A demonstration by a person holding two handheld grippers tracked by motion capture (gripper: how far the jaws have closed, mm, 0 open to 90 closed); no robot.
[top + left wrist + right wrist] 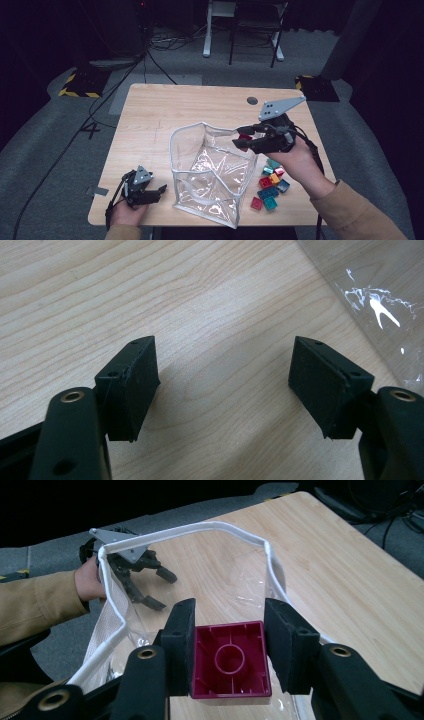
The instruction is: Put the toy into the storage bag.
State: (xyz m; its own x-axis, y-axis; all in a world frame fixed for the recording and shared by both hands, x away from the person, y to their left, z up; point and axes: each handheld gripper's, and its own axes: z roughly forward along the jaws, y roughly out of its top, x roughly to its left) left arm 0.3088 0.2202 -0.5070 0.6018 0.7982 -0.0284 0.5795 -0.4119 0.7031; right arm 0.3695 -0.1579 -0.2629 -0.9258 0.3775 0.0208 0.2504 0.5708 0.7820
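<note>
Block over the bag

We see the right gripper (229, 645) pinching a dark red block (230, 661), seemingly above the clear bag's (212, 172) far right rim; the left gripper (225, 385) rests spread, empty.

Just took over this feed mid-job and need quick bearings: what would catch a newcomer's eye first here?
The clear bag with white trim stands open at the middle of the table, mouth up. The right gripper holds a dark red block between its fingers at the bag's right rim. A heap of loose coloured blocks lies on the table just right of the bag, while the left gripper rests open near the table's front left edge.
</note>
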